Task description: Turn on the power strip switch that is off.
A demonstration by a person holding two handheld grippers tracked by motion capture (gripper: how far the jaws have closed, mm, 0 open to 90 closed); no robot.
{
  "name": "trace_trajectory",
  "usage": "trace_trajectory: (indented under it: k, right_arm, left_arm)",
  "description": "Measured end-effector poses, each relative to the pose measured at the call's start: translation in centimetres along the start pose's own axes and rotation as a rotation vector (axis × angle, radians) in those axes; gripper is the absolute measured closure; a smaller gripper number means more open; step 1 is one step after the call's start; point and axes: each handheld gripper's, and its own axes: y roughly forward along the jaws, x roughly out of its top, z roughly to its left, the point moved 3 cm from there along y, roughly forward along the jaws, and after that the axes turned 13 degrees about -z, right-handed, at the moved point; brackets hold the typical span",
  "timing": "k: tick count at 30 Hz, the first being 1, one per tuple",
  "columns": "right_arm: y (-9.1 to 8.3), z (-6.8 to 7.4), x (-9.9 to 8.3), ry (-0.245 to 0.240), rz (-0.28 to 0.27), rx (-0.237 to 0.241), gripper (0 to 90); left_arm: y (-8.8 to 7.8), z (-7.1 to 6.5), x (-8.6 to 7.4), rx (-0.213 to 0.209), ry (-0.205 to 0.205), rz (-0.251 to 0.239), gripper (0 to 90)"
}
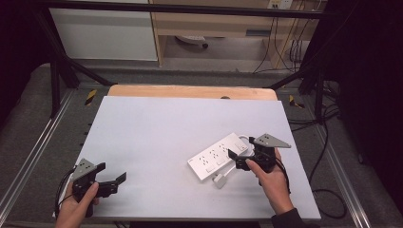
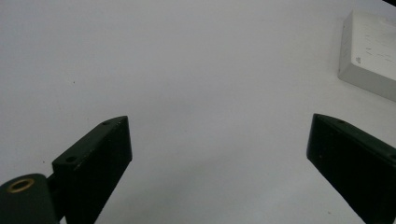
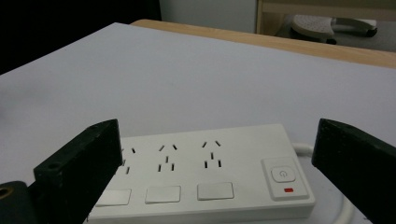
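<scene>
The white power strip lies flat on the pale desk, right of centre in the high view, set at a slant, its plug resting just below it on a short white cord. The right tongs hover just above its right end, jaws wide apart with nothing between them (the strip's switch sits below the gap). At the lower left of the frame, well apart, the left tongs also gape empty.

Smooth white plastic power strip, matt tabletop
</scene>
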Motion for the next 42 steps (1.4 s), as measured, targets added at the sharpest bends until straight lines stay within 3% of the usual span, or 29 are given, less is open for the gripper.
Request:
trace_trajectory:
  k: [17, 26, 35, 42]
  right_arm:
    - [-2.9, -1.7, 0.9, -0.015, -0.092, -0.053, 3.0]
    - [-5.9, -4.6, -0.3, -0.017, -0.098, -0.12, 3.9]
    - [-8.4, -6.9, -2.5, -0.013, -0.069, -0.166, 3.9]
    - [-8.4, -7.6, -5.3, 0.0, 0.04, -0.153, 3.8]
  left_arm:
    - [0.0, 0.0, 0.0, 0.002, -0.002, -0.001, 6.6]
    - [0.0, 0.0, 0.0, 0.004, -0.001, -0.001, 6.6]
    - [0.0, 0.0, -0.1, 0.005, 0.002, -0.002, 6.6]
    - [-0.1, 0.1, 0.0, 0.006, 0.007, -0.002, 6.6]
